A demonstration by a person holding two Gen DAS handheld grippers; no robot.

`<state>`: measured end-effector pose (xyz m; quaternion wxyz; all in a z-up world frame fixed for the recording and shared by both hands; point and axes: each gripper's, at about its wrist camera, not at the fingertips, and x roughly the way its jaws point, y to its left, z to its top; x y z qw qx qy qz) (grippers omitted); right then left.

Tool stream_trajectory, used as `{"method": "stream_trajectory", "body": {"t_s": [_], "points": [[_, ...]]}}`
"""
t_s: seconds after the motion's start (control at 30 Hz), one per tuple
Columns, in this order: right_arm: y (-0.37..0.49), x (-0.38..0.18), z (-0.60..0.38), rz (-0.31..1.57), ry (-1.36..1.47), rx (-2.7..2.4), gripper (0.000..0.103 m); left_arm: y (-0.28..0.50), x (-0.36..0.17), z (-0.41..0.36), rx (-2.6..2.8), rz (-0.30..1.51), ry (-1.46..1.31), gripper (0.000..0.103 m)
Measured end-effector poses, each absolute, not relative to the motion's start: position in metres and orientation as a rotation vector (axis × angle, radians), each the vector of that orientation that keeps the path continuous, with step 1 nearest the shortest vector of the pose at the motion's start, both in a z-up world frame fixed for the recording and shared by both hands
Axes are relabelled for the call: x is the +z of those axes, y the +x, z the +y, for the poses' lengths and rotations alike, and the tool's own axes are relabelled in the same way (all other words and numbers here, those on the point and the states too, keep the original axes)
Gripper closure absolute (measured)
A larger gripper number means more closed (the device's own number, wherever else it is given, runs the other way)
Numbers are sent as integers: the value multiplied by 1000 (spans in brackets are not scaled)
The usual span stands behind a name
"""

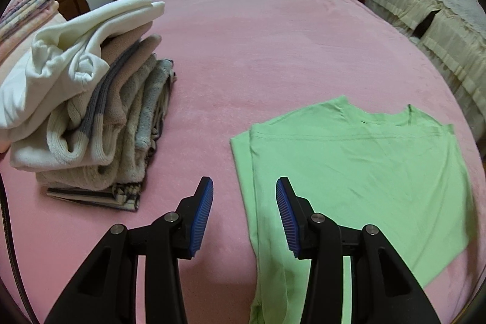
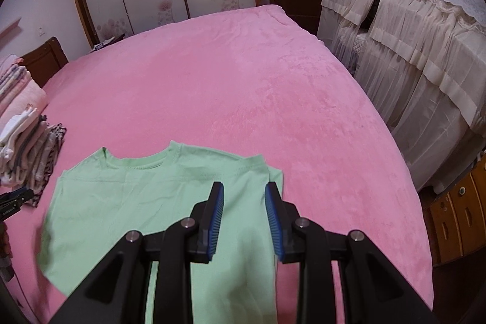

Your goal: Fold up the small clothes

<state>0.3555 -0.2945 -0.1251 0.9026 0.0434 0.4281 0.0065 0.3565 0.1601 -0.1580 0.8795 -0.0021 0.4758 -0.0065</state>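
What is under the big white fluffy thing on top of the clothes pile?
Under the white sweatshirt lie folded clothes: a beige knit with a grey stripe, fuzzy pale pieces, and a striped one at the very bottom. All rest on the pink bed cover. Their covered parts are hidden.

We are counting one green T-shirt (image 2: 127, 202) lying on one pink bed (image 2: 231, 87), one stack of folded clothes (image 1: 91, 99) beside it, and two hand-held grippers: left hand-held gripper (image 1: 244, 187), right hand-held gripper (image 2: 244, 193).
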Motion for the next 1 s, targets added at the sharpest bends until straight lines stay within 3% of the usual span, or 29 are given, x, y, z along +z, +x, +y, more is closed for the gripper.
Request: {"method": "stream_trajectory", "body": {"t_s": [0.17, 0.23, 0.43, 1.0], "points": [[344, -131, -294, 886, 90, 68, 75, 359, -171, 167, -91, 1030, -24, 64], [343, -138, -291, 892, 83, 90, 75, 363, -178, 168, -116, 1044, -40, 72], [344, -165, -284, 920, 57, 116, 75, 380, -202, 168, -145, 1071, -103, 79], [359, -205, -304, 955, 119, 103, 75, 436, -241, 165, -111, 1111, -177, 81]]}}
